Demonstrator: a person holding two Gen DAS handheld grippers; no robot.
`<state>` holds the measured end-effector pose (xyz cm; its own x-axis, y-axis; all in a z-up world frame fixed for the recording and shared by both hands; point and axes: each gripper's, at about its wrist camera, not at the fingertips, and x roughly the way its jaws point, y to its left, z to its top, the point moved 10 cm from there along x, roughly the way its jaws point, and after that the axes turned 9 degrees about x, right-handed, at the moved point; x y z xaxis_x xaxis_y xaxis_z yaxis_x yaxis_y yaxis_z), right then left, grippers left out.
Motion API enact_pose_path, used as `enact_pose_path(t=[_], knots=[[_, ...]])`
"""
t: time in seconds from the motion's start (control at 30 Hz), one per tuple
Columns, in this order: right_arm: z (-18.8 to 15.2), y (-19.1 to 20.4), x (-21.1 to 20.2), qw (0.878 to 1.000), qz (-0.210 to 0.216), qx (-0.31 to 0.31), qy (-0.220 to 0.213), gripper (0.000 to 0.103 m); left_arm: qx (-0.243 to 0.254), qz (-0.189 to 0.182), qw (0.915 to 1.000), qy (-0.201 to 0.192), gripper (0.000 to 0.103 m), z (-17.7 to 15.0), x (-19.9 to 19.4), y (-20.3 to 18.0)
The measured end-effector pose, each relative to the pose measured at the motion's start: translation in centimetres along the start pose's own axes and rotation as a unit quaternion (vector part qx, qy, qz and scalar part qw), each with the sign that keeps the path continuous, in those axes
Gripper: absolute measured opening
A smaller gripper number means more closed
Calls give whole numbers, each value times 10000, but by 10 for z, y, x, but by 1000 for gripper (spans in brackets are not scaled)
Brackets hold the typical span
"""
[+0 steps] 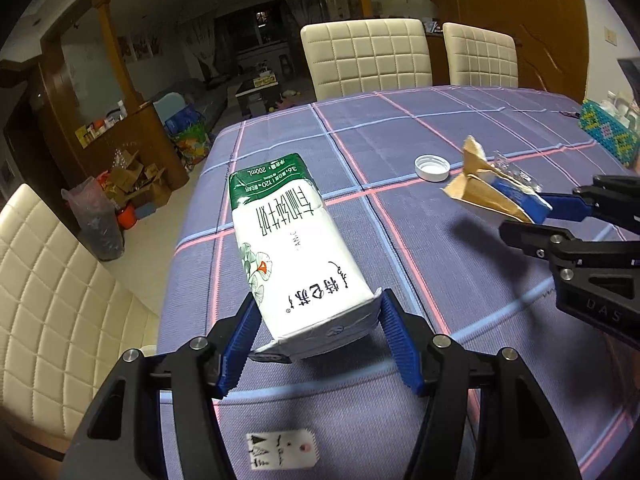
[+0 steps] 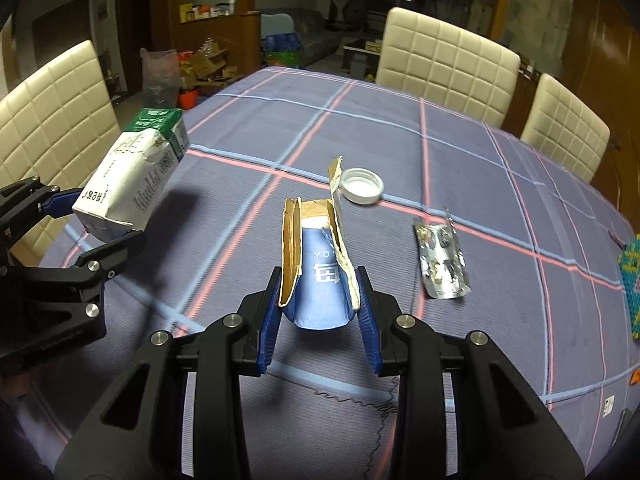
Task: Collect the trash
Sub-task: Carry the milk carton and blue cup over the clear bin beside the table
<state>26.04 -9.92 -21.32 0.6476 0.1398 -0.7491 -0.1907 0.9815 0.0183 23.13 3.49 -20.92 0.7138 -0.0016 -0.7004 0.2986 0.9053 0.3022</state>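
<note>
A white and green milk carton (image 1: 288, 248) hangs tilted above the table, and my left gripper (image 1: 318, 300) is shut on its bottom end, blue pads pressing both sides. The right wrist view shows the same carton (image 2: 136, 176) at the left, in the left gripper (image 2: 96, 220). My right gripper (image 2: 319, 280) is shut on a torn blue and brown cardboard packet (image 2: 324, 300), also lifted off the cloth. In the left wrist view, that packet (image 1: 480, 188) and the right gripper (image 1: 524, 216) are at the right. A white bottle cap (image 2: 362, 186) and a silver blister pack (image 2: 442, 260) lie on the table.
The table wears a purple checked cloth (image 2: 500, 184). Cream padded chairs (image 2: 444, 52) stand along its far side and another (image 1: 52, 292) at the left end. A green beaded object (image 2: 632, 284) sits at the right edge. Boxes and a plastic bag (image 1: 96, 220) stand on the floor beyond.
</note>
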Motion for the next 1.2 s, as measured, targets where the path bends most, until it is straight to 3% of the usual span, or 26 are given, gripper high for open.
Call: enact_pose_path(t=[0.5,0.7,1.2], knots=[[4,49,-28,9978,228,-556,-272,38,81,289,9994,-149,59,-17,-27,17],[6,72,-37,9960,524,-647,-319,38,-175,310,9992,-164,59,-29,-34,36],[8,141,-35,9900,755,-1148,-320,38,-768,663,9948,-52,59,-75,-47,94]])
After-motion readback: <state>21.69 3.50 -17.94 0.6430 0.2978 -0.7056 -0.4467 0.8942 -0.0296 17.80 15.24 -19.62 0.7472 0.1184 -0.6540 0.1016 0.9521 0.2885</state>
